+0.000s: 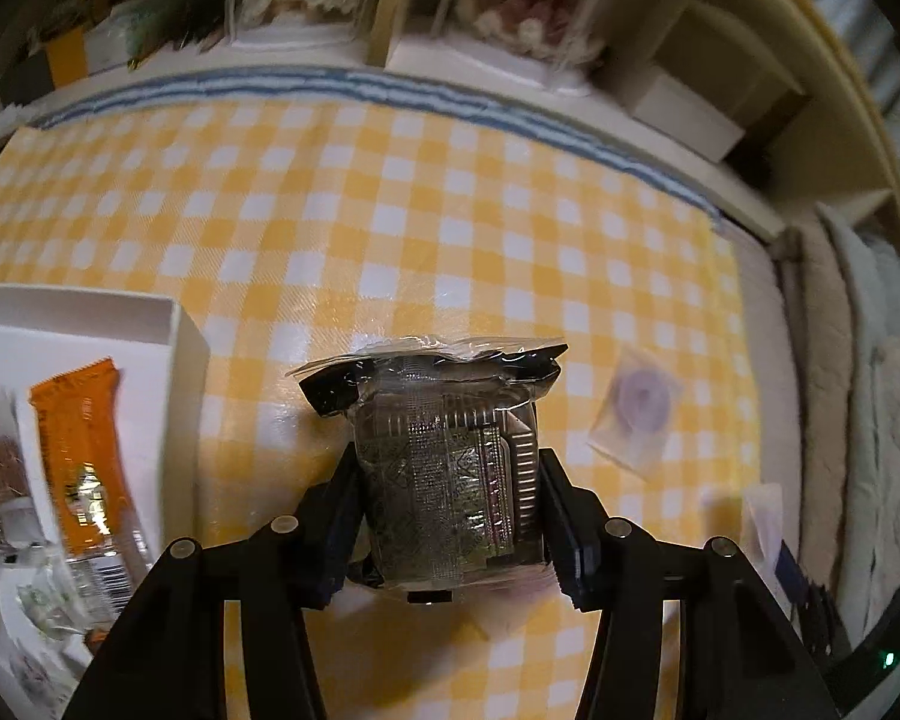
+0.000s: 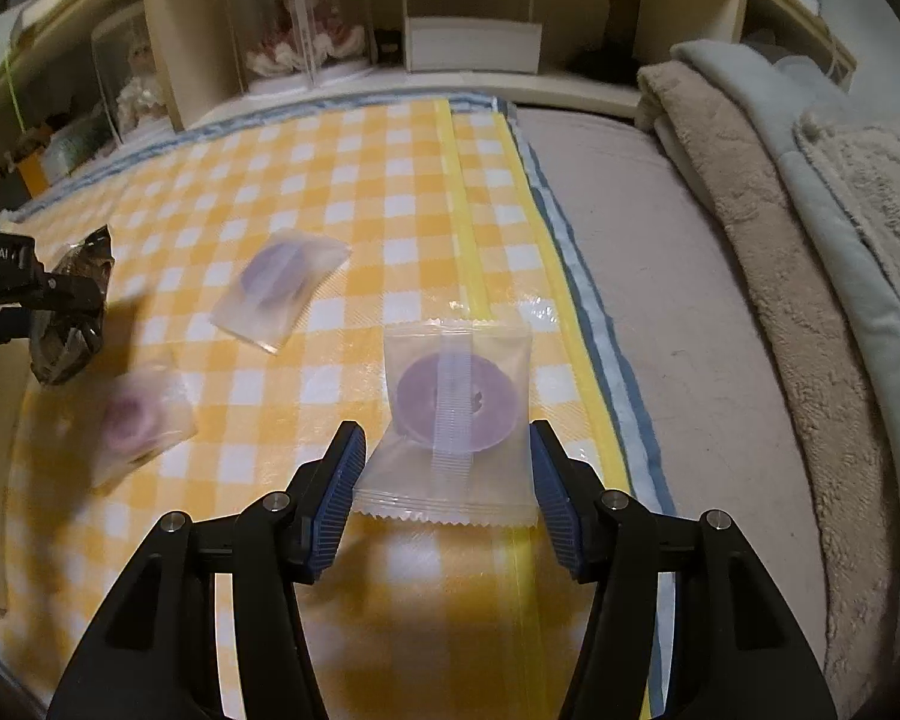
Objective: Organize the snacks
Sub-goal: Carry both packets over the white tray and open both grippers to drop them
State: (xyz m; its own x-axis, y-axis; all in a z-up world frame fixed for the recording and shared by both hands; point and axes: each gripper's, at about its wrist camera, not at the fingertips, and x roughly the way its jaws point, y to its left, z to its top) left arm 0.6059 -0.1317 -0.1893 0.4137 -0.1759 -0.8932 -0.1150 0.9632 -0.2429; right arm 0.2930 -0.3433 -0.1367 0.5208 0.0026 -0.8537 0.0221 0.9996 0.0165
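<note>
My left gripper (image 1: 450, 468) is shut on a dark, patterned snack packet (image 1: 450, 456), its pads pressing both sides; the right wrist view shows this packet (image 2: 72, 312) held above the cloth at the far left. My right gripper (image 2: 447, 444) is shut on a clear packet with a round purple snack (image 2: 456, 402), which hangs just over its own shadow on the cloth. Two more purple snack packets (image 2: 282, 294) (image 2: 132, 420) lie on the yellow checked cloth (image 2: 342, 180) between the grippers. A white box (image 1: 174, 324) at the left holds an orange packet (image 1: 84, 456) and other snacks.
Cream shelves (image 2: 468, 36) with clear containers (image 2: 306, 18) run along the far side. Folded blankets (image 2: 810, 192) lie to the right, beyond the cloth's edge. In the left wrist view, a purple snack packet (image 1: 639, 405) lies right of the held packet.
</note>
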